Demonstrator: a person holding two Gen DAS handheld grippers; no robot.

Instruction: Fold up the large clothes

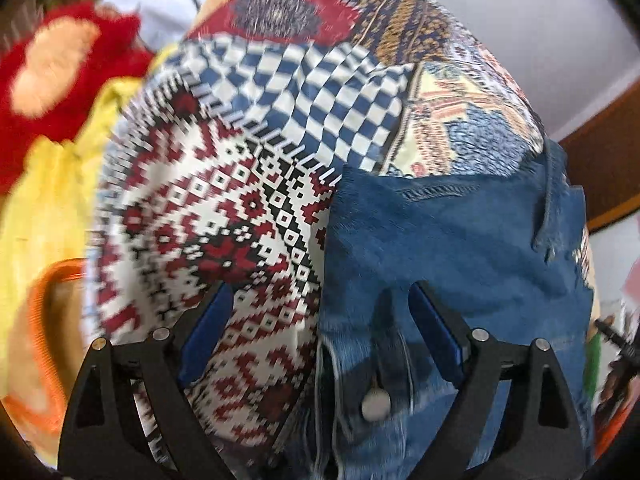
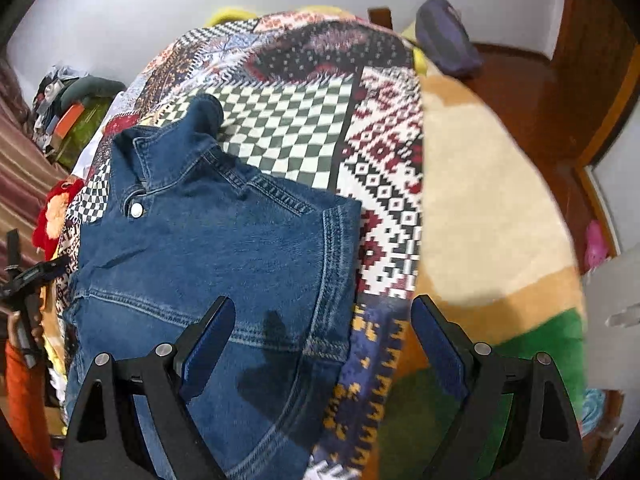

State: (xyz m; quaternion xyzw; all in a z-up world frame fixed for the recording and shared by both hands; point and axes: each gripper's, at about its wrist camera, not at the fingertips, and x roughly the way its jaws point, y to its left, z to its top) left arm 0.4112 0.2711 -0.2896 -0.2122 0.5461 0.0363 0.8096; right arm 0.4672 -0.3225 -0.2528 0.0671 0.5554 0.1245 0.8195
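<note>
Left gripper (image 1: 320, 332) jaws spread wide, nothing held, hovering over the left front edge of the blue denim jacket (image 2: 208, 248), near its silver snap button (image 1: 376, 404). Right gripper (image 2: 322, 344) equally wide, empty, straddling the jacket's right side seam. Jacket lies flat, collar away, on the patchwork-print bedspread (image 2: 384, 184) covering the bed, spread out so the sides can be folded in. Both grippers sit at opposite edges, likely lining up a pinch. Left view is motion-blurred, so fabric contact there can't be confirmed.
</note>
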